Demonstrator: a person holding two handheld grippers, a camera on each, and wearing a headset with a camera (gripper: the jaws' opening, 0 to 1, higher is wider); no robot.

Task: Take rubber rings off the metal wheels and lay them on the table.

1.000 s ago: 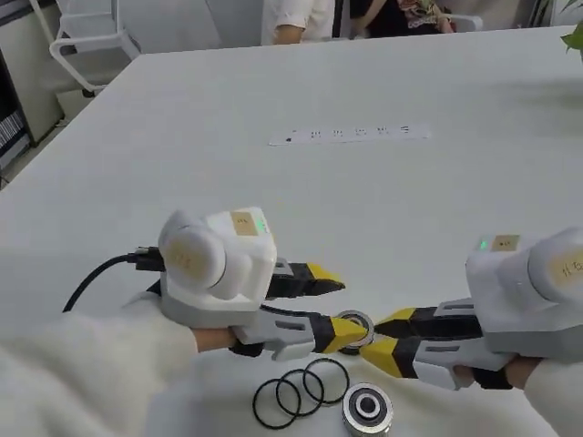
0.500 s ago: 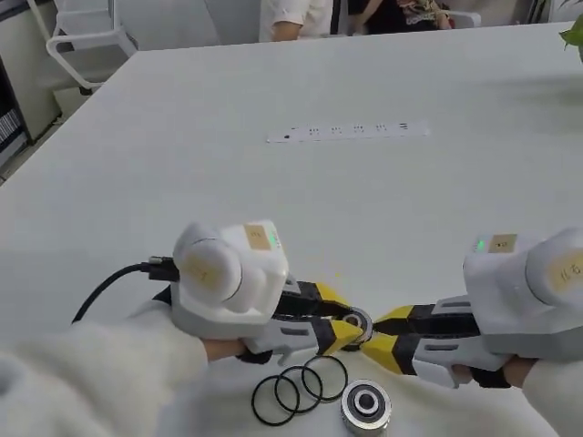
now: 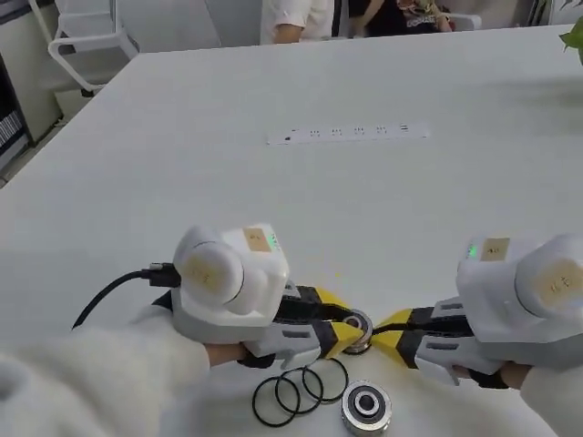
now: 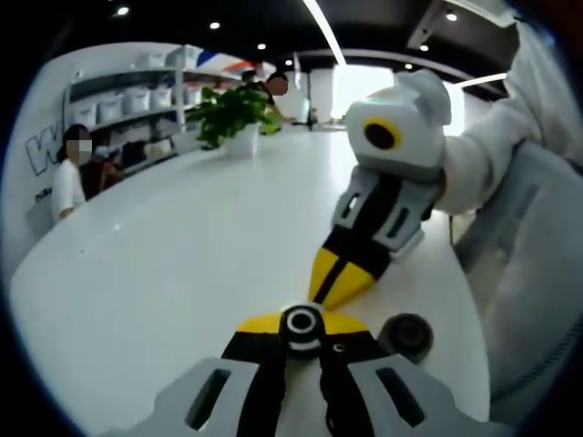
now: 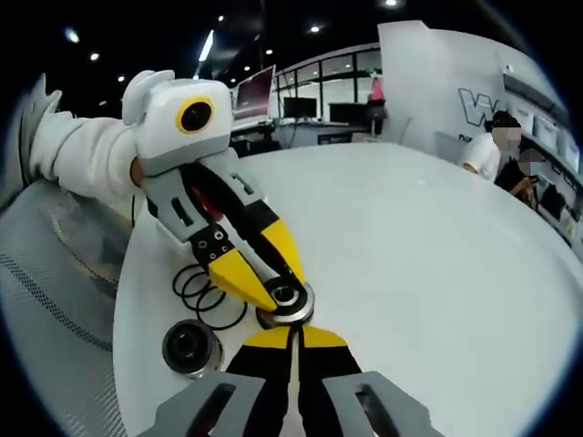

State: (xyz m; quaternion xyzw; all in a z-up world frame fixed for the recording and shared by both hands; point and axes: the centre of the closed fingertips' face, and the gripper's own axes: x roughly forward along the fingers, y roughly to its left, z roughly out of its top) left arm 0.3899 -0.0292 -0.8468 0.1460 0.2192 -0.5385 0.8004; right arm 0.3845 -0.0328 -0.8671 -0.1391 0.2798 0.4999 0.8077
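Right, nearest the person, close to the table's front edge, the loose wheel lies flat, hub up, clear of both grippers. Just to its left, three black rings lie on the table, overlapping one another in a short chain.

Just beyond them is the action. The left gripper has its jaws clamped on the held wheel, one yellow tip on either side of it. This wheel sits right above the rings in the head view, and I can't tell whether it touches the table.

Coming in from the opposite side, the right gripper points nose to nose at the left one. Its jaws are pressed together with only a thin line between them, tips right up against the held wheel's rim. Whether they've pinched anything there, I can't tell.

In the left gripper view the right gripper slants down from above and its yellow point meets the held wheel, with the loose wheel just off to the side. A white sleeve runs back from the left gripper, and a black cable trails off it across the table.

Farther out, a flat white power strip lies across the middle of the table. At the far edge there's a person in a white top. A white chair stands off the far left corner, and a potted plant sits on the table's far end.
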